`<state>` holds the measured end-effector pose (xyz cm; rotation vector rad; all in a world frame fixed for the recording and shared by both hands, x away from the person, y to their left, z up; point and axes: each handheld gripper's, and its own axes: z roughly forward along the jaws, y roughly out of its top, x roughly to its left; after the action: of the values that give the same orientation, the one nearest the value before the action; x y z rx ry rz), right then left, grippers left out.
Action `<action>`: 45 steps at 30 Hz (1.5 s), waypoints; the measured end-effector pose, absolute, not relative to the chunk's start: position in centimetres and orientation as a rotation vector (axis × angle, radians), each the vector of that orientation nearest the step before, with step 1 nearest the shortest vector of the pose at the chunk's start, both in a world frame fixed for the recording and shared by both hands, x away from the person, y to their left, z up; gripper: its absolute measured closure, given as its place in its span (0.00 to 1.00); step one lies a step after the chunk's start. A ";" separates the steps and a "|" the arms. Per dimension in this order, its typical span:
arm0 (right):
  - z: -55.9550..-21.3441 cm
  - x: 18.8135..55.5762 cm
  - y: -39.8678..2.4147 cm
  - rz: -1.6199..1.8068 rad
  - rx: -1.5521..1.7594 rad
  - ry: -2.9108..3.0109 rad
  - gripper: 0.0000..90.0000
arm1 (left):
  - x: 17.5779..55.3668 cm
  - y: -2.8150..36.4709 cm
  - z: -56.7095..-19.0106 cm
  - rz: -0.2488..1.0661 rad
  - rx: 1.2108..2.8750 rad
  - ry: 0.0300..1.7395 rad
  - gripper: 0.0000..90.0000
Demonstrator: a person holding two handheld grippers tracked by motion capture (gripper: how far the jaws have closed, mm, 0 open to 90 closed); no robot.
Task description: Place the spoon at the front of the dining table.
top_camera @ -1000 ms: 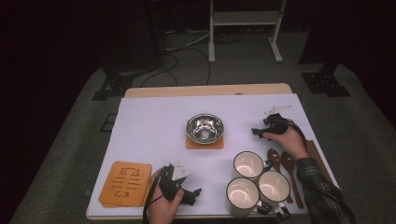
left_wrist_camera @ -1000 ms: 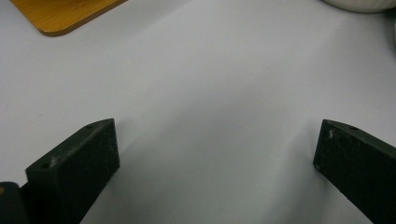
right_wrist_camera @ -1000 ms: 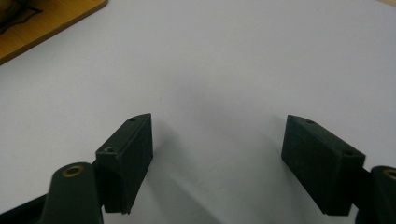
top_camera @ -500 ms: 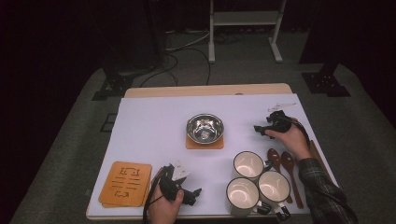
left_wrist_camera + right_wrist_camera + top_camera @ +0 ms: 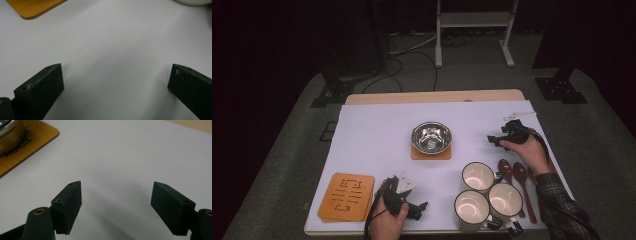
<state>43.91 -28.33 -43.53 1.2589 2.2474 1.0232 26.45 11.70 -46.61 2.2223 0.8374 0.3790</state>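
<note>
A steel bowl (image 5: 431,137) sits on a wooden coaster (image 5: 430,153) at the table's middle. My left gripper (image 5: 421,207) lies low near the front edge, jaws wide open and pointing right. In the left gripper view the gripper (image 5: 115,72) has bare white cover between its jaws. My right gripper (image 5: 493,140) hovers at the right, pointing left toward the bowl, and is open. The right gripper view shows the gripper (image 5: 116,187) holding nothing, with the bowl (image 5: 6,135) and its coaster (image 5: 30,142) at upper left.
Three white mugs (image 5: 478,176) cluster at the front right, beside two wooden spoons (image 5: 523,180). Stacked wooden coasters (image 5: 347,196) lie at the front left. A small white strip (image 5: 517,115) lies near the far right corner. The wooden table edge (image 5: 437,96) runs along the back.
My right hand has lifted a little and drifted away from the spoons, uncovering them. The left gripper has stayed where it was.
</note>
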 end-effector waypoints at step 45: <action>-42.2 39.4 -30.7 1.044 1.294 2.226 0.26 | 26.4 11.7 -46.6 0.377 2.219 0.839 0.00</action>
<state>39.37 -30.69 -42.24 1.2940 2.2257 1.0443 26.44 11.72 -46.61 2.2194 0.8392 0.3768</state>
